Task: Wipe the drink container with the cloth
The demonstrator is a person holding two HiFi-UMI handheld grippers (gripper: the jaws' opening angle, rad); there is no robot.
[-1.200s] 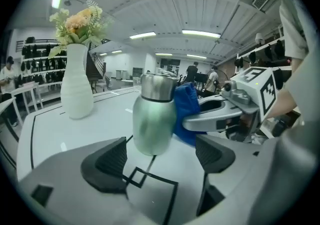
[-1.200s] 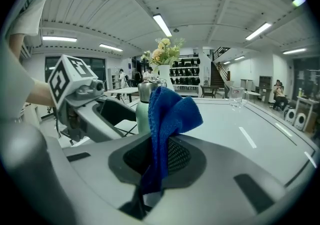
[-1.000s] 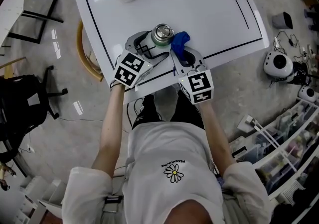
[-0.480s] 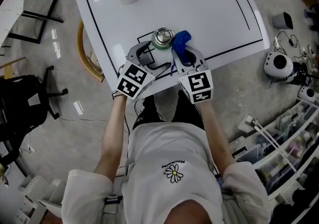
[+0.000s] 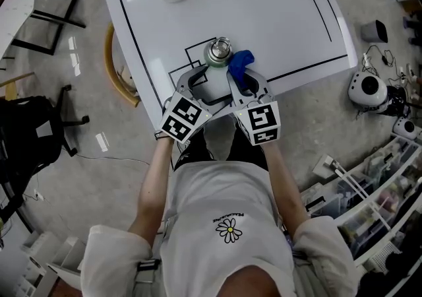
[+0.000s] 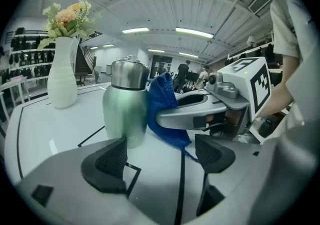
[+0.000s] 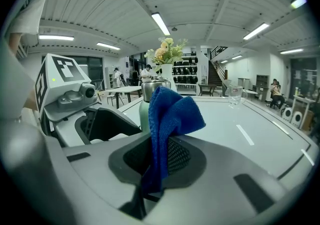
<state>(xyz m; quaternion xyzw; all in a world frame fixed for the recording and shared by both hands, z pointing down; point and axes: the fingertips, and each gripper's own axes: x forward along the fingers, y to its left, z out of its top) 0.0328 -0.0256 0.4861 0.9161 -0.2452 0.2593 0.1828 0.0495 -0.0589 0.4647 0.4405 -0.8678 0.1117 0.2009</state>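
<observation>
While the person stands at the white table [image 5: 297,12], the head view shows the drink container [image 5: 219,51] upright near the table's front edge, inside a black-lined square. The cloth [image 5: 241,61] lies against the container's right side, held by the right gripper [image 5: 241,79]. The left gripper [image 5: 198,88] sits just short of the container, its jaws spread and nothing between them. From this steep angle only the container's metal cap and a little of its shoulder can be seen.

In the left gripper view, the left gripper [image 6: 160,159] has both pads wide apart over bare table. The drink container [image 6: 125,104] stands beyond the left pad, outside the jaws. It is pale green with a brushed-steel cap. The blue cloth [image 6: 162,104] hangs at its right flank and appears to touch it, gripped by the right gripper [image 6: 162,117] entering from the right. A white vase [image 6: 62,74] of flowers stands farther back on the left.

In the right gripper view, the right gripper [image 7: 155,164] is clamped on the cloth [image 7: 170,114], which rises folded from between the pads. The cloth covers most of the drink container [image 7: 151,87], so only its cap and a green sliver show. The left gripper [image 7: 102,124] lies alongside at the left.
</observation>
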